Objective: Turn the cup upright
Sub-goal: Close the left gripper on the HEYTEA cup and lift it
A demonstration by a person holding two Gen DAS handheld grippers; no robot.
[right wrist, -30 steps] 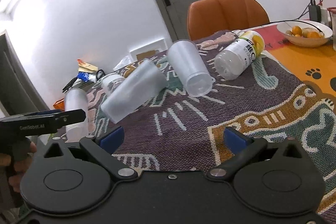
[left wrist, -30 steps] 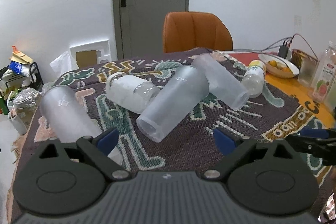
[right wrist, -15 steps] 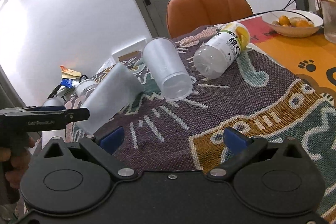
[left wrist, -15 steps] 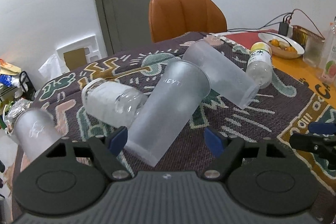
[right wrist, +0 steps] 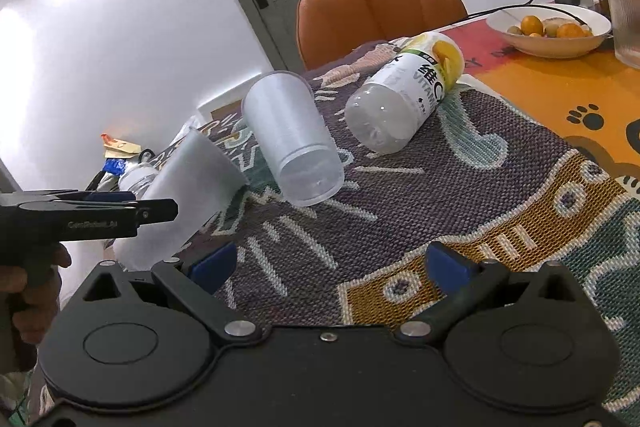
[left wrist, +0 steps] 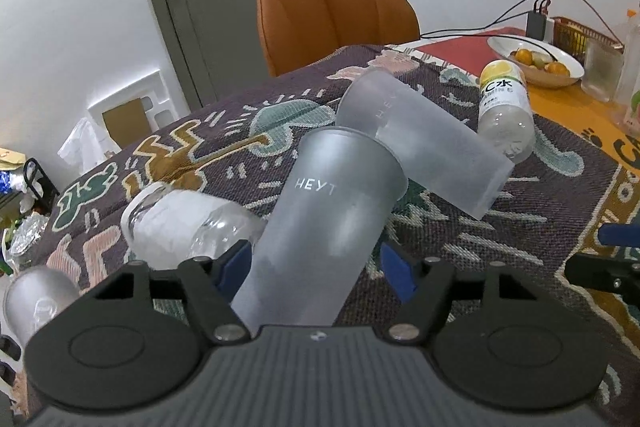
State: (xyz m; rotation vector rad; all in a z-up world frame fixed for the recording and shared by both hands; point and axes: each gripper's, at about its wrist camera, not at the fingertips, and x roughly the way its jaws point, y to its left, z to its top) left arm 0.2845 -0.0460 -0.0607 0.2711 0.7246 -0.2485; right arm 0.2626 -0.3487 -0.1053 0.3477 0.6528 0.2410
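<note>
The left gripper (left wrist: 316, 265) is standing with its blue-padded fingers spread apart on either side of the frosted cup (left wrist: 320, 231), the left pad touching or nearly touching the cup's wall and the right pad sitting just clear of it, so nothing is being clamped. The right gripper (right wrist: 330, 263) is hanging wide apart over the patterned tablecloth (right wrist: 500, 195) near the table's front edge, gripping nothing. The frosted cup is lying on its side toward the table's left edge, its body running between the left gripper's fingers and its far end pointing inward across the cloth; white lettering reading "HEYT" is showing on its wall. A second frosted cup (left wrist: 424, 143) is lying on its side just behind it, touching its far end. A clear bottle (left wrist: 188, 223) is lying against the frosted cup's left side. Further toward the table's right edge, a yellow-capped drink bottle (right wrist: 404, 99) is lying on its side, its label showing "C", "VITAMIN" and Chinese characters. On the left gripper's side, seen from the right wrist, small lettering is blurring past reading.
</note>
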